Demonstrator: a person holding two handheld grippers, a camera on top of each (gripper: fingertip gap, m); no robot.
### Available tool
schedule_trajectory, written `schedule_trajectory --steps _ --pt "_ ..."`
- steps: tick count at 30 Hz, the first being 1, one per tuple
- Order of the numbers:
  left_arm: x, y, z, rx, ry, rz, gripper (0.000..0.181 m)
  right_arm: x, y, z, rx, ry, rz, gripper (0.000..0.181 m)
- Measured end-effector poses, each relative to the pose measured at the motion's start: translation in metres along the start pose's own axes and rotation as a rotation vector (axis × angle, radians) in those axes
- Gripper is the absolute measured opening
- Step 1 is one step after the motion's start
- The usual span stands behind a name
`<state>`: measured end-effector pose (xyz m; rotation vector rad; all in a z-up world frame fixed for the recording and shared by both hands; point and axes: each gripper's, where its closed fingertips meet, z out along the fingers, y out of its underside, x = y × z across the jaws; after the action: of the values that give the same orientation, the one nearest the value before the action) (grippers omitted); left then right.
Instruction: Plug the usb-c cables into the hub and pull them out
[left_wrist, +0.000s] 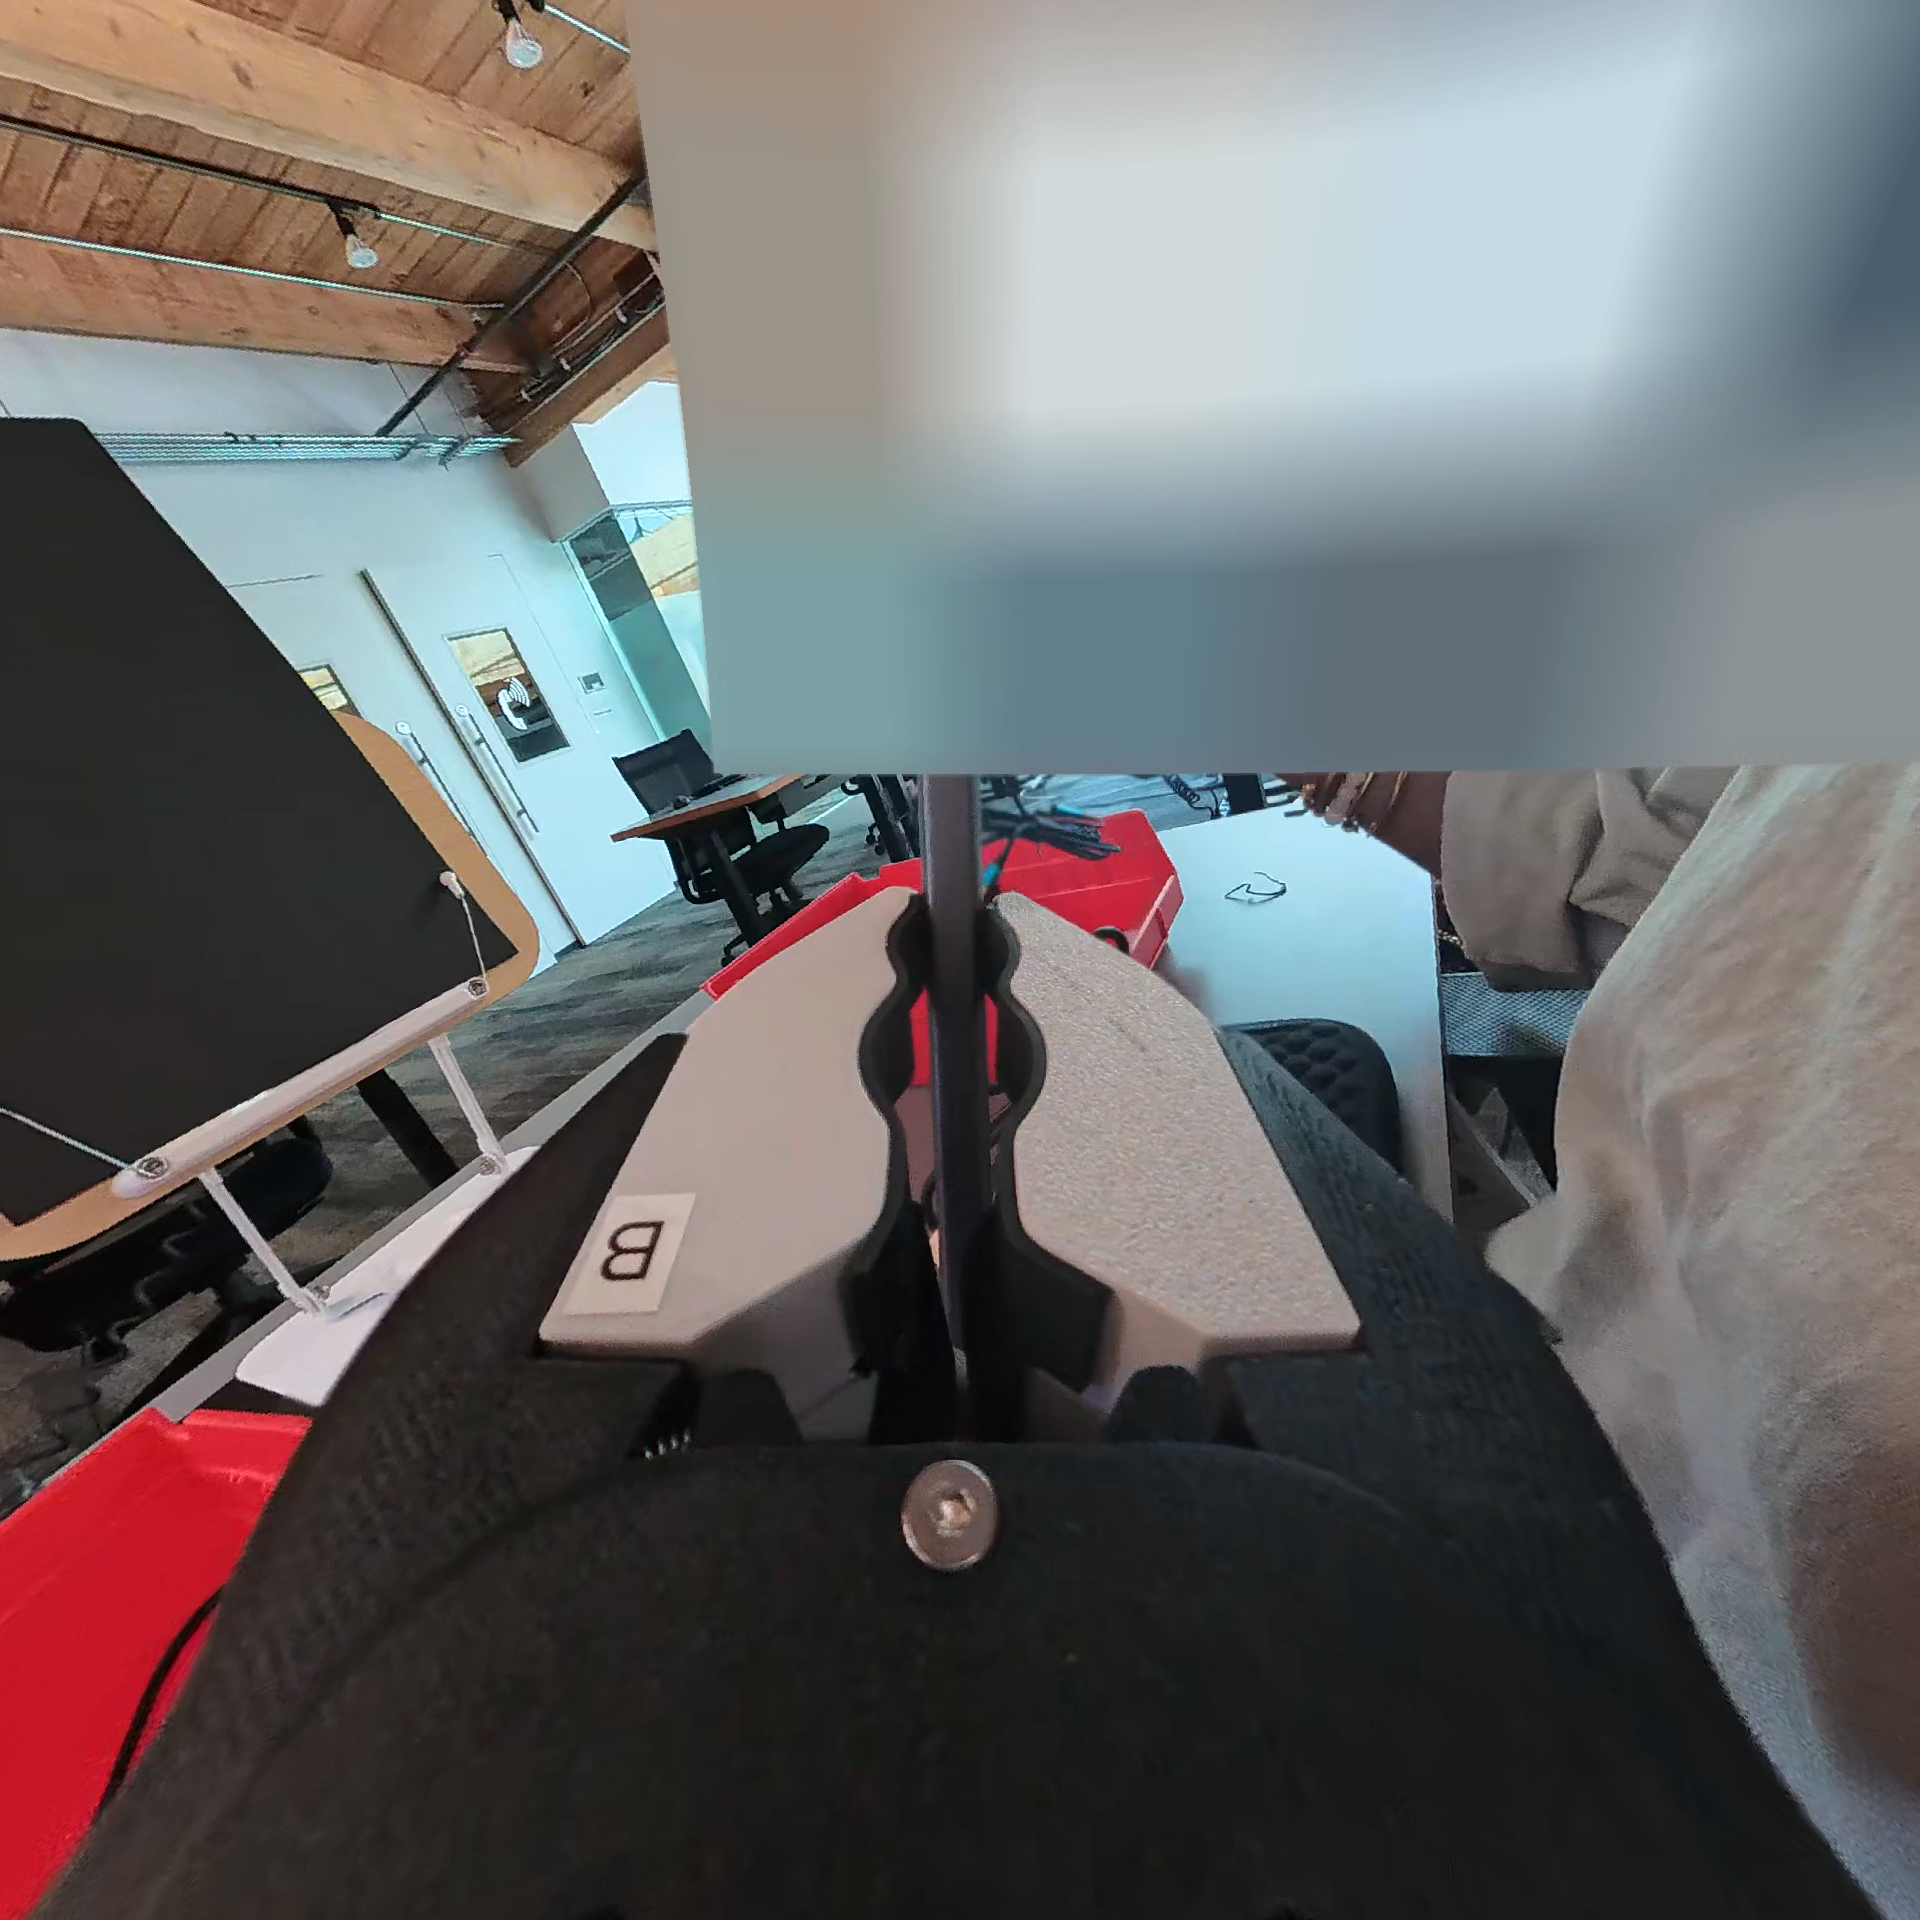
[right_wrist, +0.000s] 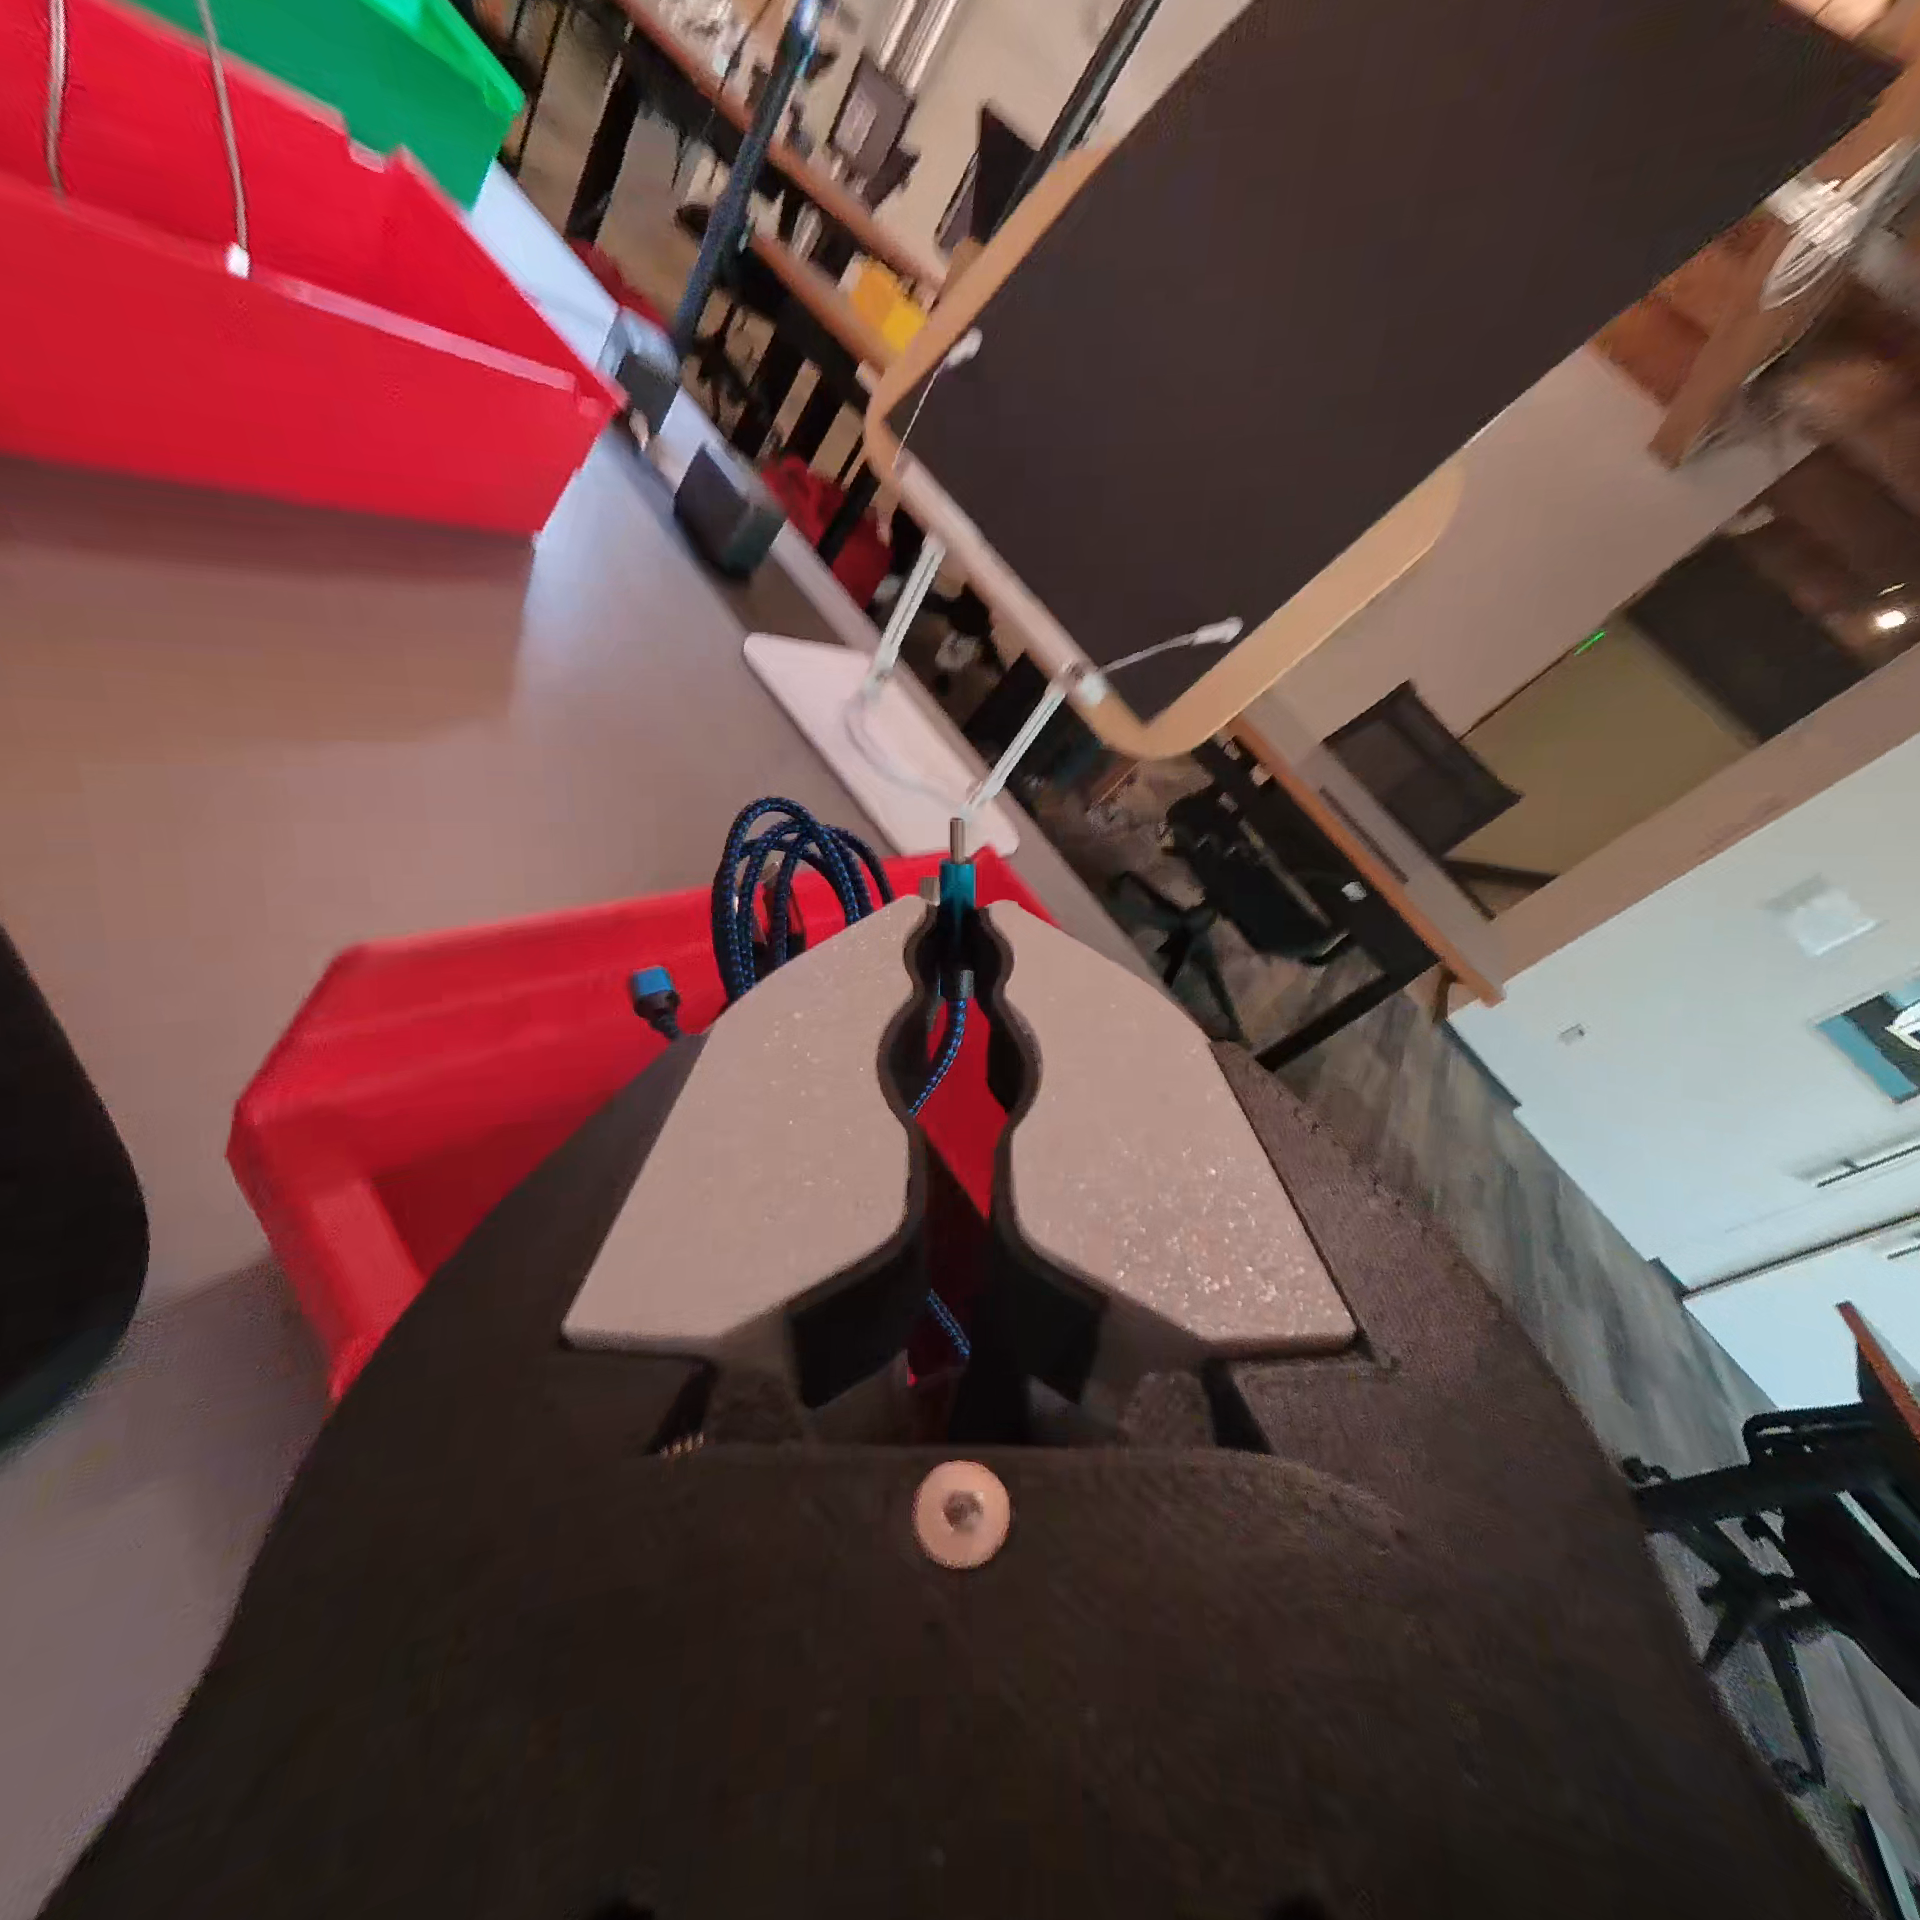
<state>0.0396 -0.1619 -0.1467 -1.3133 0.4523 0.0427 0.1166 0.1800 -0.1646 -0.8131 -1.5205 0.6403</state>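
Observation:
In the left wrist view my left gripper (left_wrist: 951, 914) is shut on a thin dark grey slab (left_wrist: 950, 831), seen edge-on, apparently the hub. It runs between the fingers and up into a blurred patch. In the right wrist view my right gripper (right_wrist: 956, 920) is shut on a blue braided USB-C cable (right_wrist: 940, 1060) just behind its teal plug (right_wrist: 956, 878). The metal tip points forward past the fingertips. The rest of the blue cable lies coiled (right_wrist: 790, 883) in a red bin (right_wrist: 436, 1060), with another blue plug (right_wrist: 652, 992) beside it.
Large red bins (right_wrist: 260, 374) and a green bin (right_wrist: 395, 62) stand at the left on the grey table (right_wrist: 364, 748). A tilted black panel (right_wrist: 1299, 343) on a white-based stand (right_wrist: 831, 686) rises ahead. A person's beige sleeve (left_wrist: 1714, 1143) fills the right of the left wrist view. One gripper's finger ends stand about 35 centimetres off the other's.

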Motion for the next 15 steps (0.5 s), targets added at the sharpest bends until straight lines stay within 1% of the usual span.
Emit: schedule_trajectory --steps 4,7,8,9,11,12,14,15 --pt "-0.005 -0.002 0.002 0.032 -0.024 -0.034 0.008 -0.023 0.043 0.018 -0.168 -0.107 -0.019 0.005" --pt "-0.012 -0.001 0.004 0.056 -0.047 -0.085 0.008 -0.044 0.065 0.03 -0.268 -0.17 -0.008 0.006" --pt "-0.014 0.0 0.004 0.066 -0.051 -0.104 0.008 -0.048 0.071 0.032 -0.3 -0.169 0.007 0.008" --pt "-0.016 0.0 0.004 0.077 -0.055 -0.127 0.008 -0.049 0.074 0.034 -0.317 -0.164 0.03 0.021" --pt "-0.021 0.003 0.003 0.096 -0.06 -0.189 0.008 -0.048 0.066 0.035 -0.299 -0.155 0.118 0.045" --pt "-0.024 0.004 0.002 0.106 -0.057 -0.223 0.008 -0.047 0.055 0.035 -0.263 -0.148 0.167 0.057" --pt "-0.027 0.008 0.002 0.121 -0.049 -0.281 0.008 -0.048 0.019 0.032 -0.143 -0.134 0.218 0.072" --pt "-0.029 0.01 0.002 0.12 -0.047 -0.299 0.008 -0.054 -0.007 0.03 -0.057 -0.142 0.227 0.073"
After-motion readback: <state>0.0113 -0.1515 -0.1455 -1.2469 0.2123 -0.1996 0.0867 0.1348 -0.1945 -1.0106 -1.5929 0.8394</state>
